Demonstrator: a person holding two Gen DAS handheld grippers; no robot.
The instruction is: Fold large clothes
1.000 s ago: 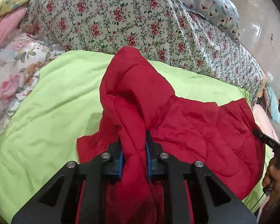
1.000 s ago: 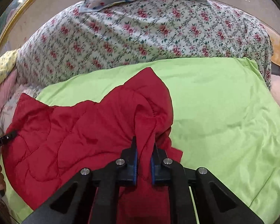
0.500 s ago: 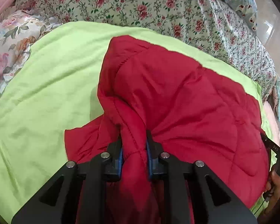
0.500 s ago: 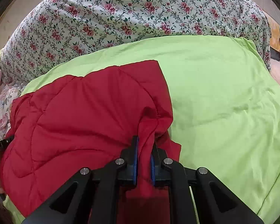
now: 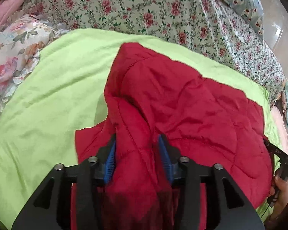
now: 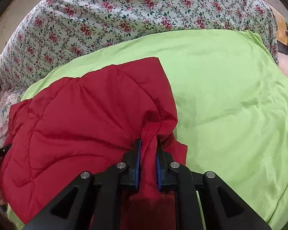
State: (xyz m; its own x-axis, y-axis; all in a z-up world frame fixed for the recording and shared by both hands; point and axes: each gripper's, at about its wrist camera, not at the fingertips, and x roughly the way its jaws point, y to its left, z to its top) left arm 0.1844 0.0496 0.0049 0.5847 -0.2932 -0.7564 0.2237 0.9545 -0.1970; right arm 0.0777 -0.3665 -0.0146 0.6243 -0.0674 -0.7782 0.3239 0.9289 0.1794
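Observation:
A red quilted jacket (image 5: 182, 103) lies folded over on a lime-green sheet (image 5: 48, 99); it also shows in the right wrist view (image 6: 86, 118). My left gripper (image 5: 137, 143) has its jaws parted wide, with a thick fold of the jacket still between the blue pads (image 5: 111, 157). My right gripper (image 6: 148, 147) is shut on a fold at the jacket's right edge, low over the sheet (image 6: 230, 105). Each gripper's tip shows at the edge of the other view.
A mound covered in rose-print cloth (image 5: 144, 9) rises behind the sheet, also in the right wrist view (image 6: 124, 15). A floral pillow (image 5: 11, 53) lies at the left. A bear-print pillow (image 5: 240, 2) sits at the back right.
The raised jacket half has come down flat onto the lower half. My left gripper's jaws have spread apart around the fold. The right gripper stays clamped.

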